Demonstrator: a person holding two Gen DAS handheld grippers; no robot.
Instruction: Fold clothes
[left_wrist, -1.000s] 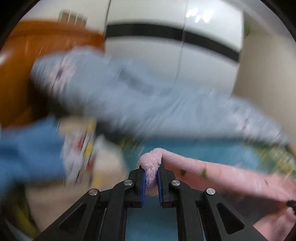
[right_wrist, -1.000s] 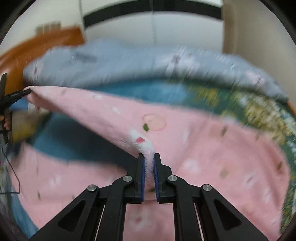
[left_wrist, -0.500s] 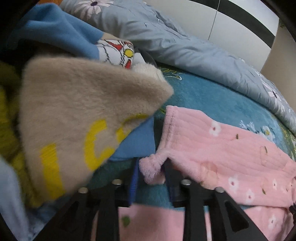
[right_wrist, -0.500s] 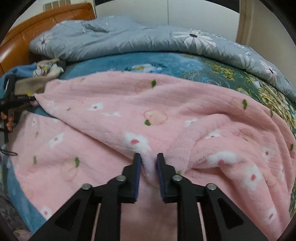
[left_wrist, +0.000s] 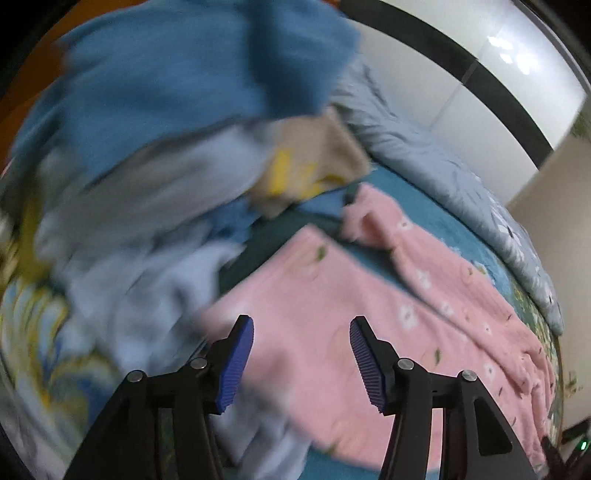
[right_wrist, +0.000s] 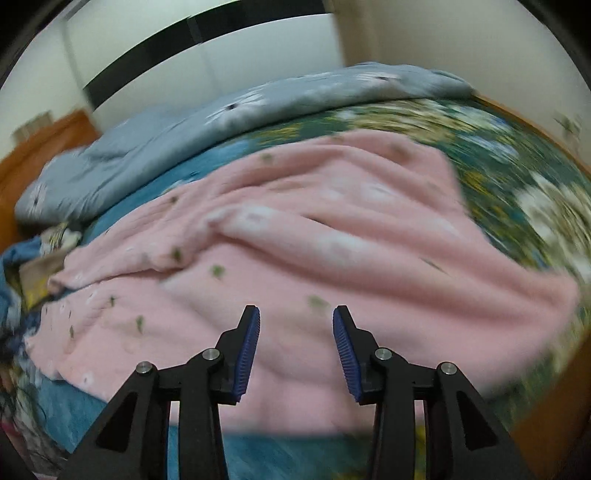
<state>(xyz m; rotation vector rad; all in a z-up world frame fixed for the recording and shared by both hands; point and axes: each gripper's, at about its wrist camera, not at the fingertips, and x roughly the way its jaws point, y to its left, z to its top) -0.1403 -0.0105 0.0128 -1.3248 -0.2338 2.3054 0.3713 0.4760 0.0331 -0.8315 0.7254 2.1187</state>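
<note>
Right wrist view shows the bed, its teal flowered cover carrying a grey-blue quilt along the far edge and, nearer, the pink fleece garment spread across the middle, rumpled, with a ridge running through it. Its long axis runs from the clothes pile at the bed's head end towards the foot end. The right gripper hovers over the garment's near edge, fingers spread, nothing between them. In the left wrist view, the left gripper is likewise spread and empty above the pink cloth's end by the pile. The garment lies directly ahead of both grippers, so either near edge seems reachable; the right looks closer to the bulk.
</note>
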